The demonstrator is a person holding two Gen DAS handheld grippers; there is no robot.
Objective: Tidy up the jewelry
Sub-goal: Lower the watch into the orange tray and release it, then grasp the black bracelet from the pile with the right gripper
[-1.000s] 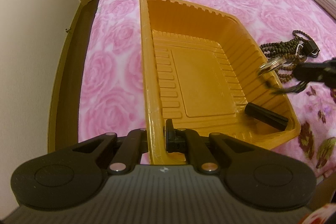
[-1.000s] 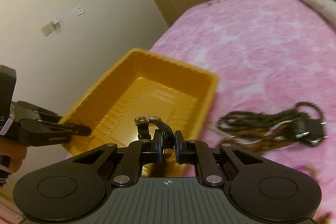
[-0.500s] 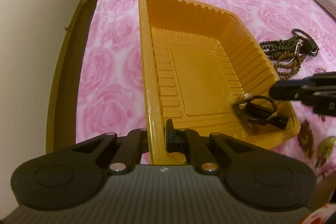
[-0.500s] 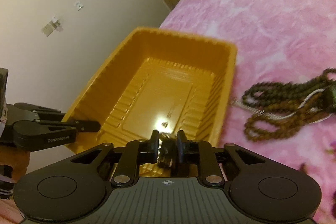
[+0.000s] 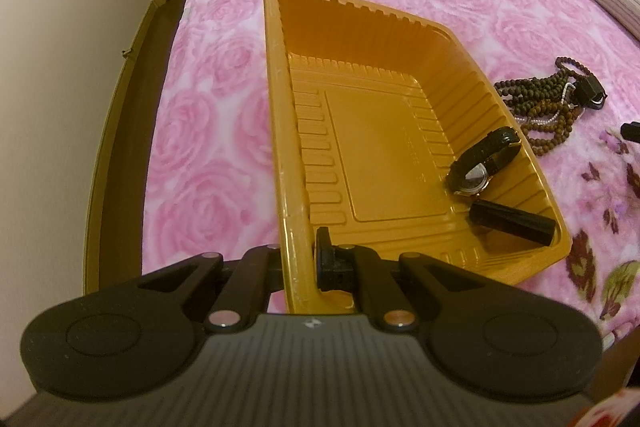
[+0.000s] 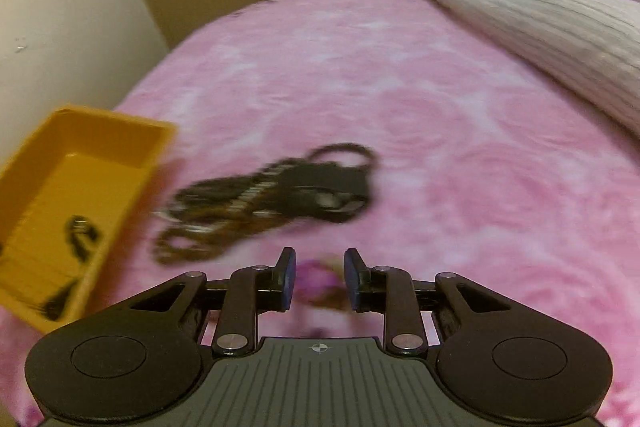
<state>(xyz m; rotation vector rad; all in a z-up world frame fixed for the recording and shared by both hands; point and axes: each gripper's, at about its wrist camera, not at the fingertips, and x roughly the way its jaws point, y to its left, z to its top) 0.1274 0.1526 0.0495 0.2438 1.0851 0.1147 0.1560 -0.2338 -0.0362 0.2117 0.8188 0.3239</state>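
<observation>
Pink bedspread (image 5: pixel 224 131), black-strapped watch (image 5: pixel 482 163)

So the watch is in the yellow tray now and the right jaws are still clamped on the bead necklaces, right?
Not quite. The watch is in the yellow tray, but the right gripper has open, empty jaws; the bead necklaces lie loose on the bedspread, as the right wrist view shows.

tray (image 5: pixel 280 131): glossy ribbed plastic | blanket (image 5: pixel 224 75): plush cloth | beads (image 5: pixel 548 99): wood-like
</observation>
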